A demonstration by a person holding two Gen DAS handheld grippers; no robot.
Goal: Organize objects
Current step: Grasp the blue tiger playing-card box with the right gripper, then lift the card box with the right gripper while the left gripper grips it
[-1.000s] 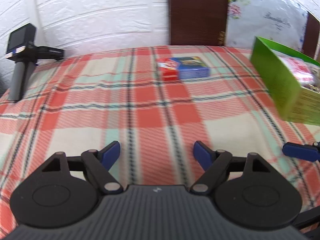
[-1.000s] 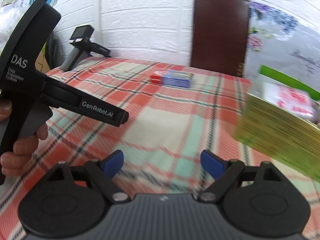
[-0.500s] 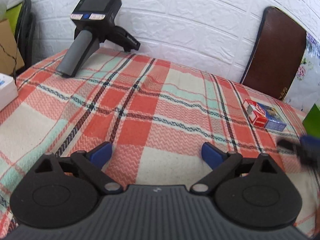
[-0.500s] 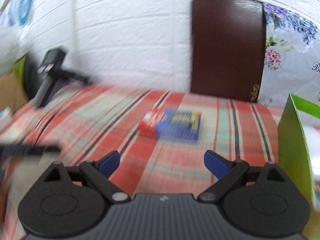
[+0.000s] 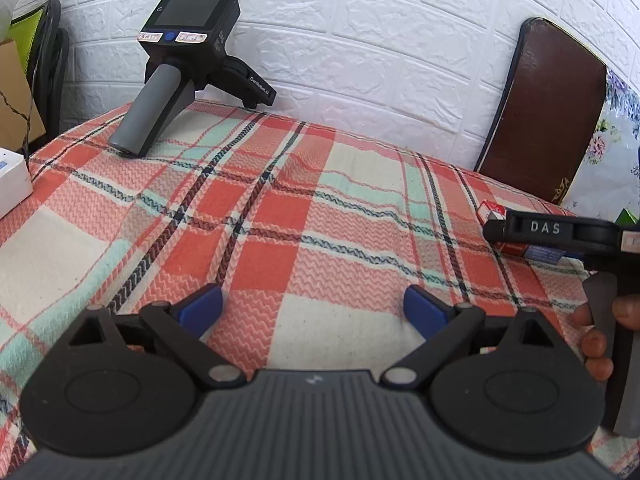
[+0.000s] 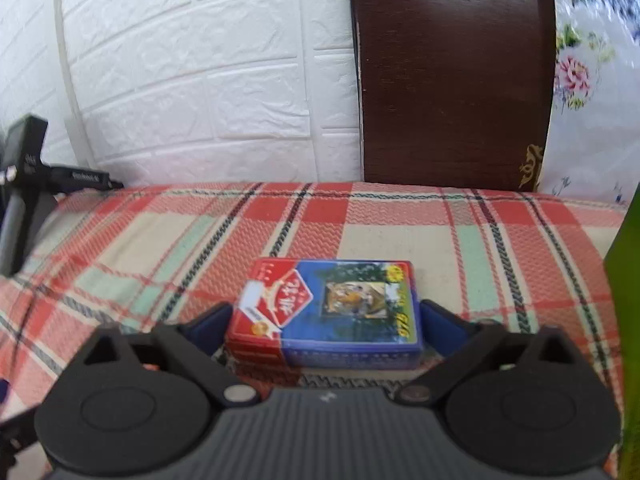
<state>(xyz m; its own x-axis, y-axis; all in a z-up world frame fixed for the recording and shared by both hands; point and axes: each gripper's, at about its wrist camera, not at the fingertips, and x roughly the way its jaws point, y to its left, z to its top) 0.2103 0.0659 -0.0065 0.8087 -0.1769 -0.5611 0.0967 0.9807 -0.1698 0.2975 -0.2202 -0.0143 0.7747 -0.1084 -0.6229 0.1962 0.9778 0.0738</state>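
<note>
left wrist view: the left gripper [image 5: 312,306] is held wide apart over bare plaid cloth [image 5: 280,216], nothing between.

right wrist view: the card box [image 6: 326,312] lies at 6 o'clock, flanked by the right gripper [image 6: 326,322], parted after just widening; it should be centred before being squeezed.

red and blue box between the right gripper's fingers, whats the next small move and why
Probably close the right gripper on the red and blue box. The box lies flat on the plaid cloth between the open fingers, which flank its short ends without visibly pressing.
</note>
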